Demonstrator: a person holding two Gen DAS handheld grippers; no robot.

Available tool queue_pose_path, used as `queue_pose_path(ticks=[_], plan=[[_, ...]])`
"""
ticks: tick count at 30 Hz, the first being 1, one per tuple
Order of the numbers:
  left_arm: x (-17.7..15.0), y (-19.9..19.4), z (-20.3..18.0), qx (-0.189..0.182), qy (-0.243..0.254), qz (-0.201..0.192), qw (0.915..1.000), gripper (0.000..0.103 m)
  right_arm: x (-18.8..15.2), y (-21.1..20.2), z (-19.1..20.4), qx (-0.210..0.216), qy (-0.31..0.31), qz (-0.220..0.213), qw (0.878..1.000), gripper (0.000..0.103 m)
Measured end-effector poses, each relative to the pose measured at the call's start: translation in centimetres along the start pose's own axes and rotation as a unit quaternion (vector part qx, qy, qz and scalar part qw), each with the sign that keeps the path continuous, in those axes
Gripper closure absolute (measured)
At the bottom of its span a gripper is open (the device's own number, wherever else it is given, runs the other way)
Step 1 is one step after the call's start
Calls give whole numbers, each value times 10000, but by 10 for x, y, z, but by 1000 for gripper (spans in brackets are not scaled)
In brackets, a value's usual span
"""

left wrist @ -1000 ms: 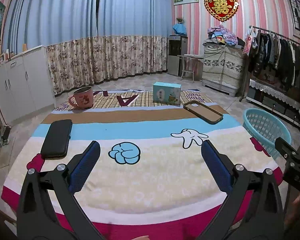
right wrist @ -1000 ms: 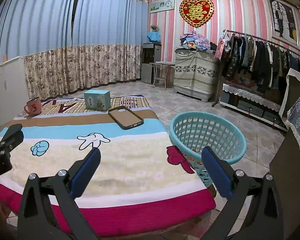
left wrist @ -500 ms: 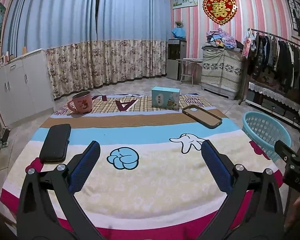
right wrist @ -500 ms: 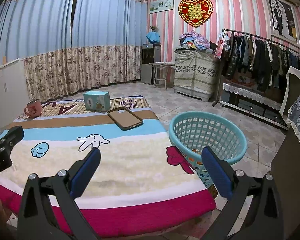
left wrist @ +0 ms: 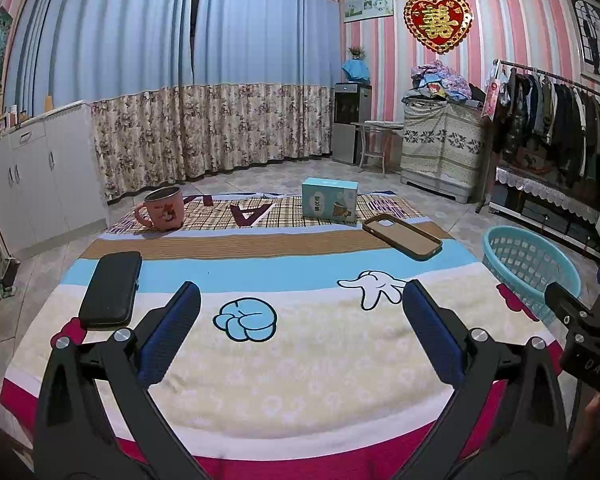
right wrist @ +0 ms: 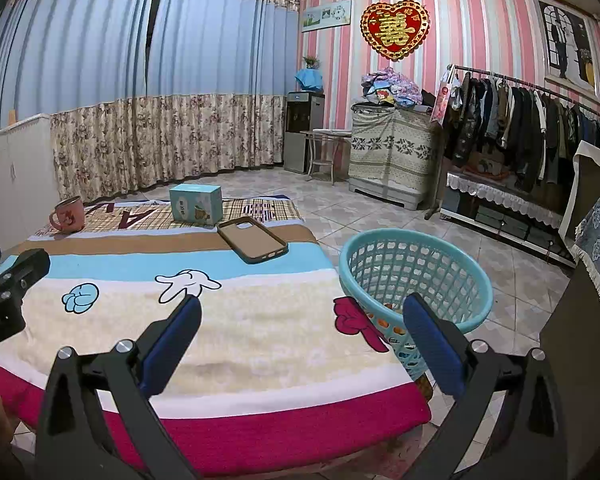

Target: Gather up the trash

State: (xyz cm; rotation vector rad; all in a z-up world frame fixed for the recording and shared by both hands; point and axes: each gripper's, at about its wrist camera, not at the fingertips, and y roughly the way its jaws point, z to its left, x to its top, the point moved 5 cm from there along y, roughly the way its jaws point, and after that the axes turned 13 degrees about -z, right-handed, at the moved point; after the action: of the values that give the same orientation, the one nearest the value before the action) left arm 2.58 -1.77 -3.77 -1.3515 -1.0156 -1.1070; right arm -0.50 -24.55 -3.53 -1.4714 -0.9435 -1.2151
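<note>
My table (left wrist: 300, 392), draped in a striped cartoon cloth, fills the lower half of both views; the room beyond it shows blue curtains (left wrist: 180, 60) at twelve o'clock and a clothes rack (right wrist: 520, 128) at two o'clock; the teal mesh basket (right wrist: 416, 276) stands on the tiled floor just beside the table's right edge, at three o'clock from my left wrist and about one o'clock from my right, with something small and orange visible in its bottom; I cannot tell what it is. On the cloth, the teal carton (left wrist: 329, 199) stands upright at the far side at twelve o'clock; the black case (left wrist: 111, 289) lies flat at ten o'clock, near my left fingers; the brown phone case (left wrist: 402, 236) lies open side up at one o'clock, near the carton; the pink mug (left wrist: 162, 208) sits upright at eleven o'clock, well apart from the carton. My left gripper (left wrist: 300, 328) hangs over the near edge of the cloth, fingers spread wide and holding nothing; my right gripper (right wrist: 300, 332) hangs over the table's near right corner, fingers likewise spread and empty.
</note>
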Motion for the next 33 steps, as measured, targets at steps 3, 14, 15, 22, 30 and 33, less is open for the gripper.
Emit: queue_pose_path(ticks=[3, 14, 15, 22, 30, 33], plan=[[-1, 0, 0, 10, -22, 16, 10000, 5, 0, 0, 0, -1, -1, -4, 10000, 4], [0, 1, 2, 11, -9, 0, 10000, 5, 0, 0, 0, -2, -9, -1, 10000, 4], [0, 1, 1, 11, -6, 2, 10000, 5, 0, 0, 0, -2, -10, -3, 10000, 4], [0, 1, 1, 16, -21, 3, 10000, 5, 0, 0, 0, -2, -1, -3, 10000, 4], [-1, 0, 1, 12, -15, 2, 10000, 5, 0, 0, 0, -3, -3, -1, 10000, 4], [-1, 0, 1, 12, -12, -2, 10000, 5, -1, 0, 0, 0, -7, -4, 10000, 4]])
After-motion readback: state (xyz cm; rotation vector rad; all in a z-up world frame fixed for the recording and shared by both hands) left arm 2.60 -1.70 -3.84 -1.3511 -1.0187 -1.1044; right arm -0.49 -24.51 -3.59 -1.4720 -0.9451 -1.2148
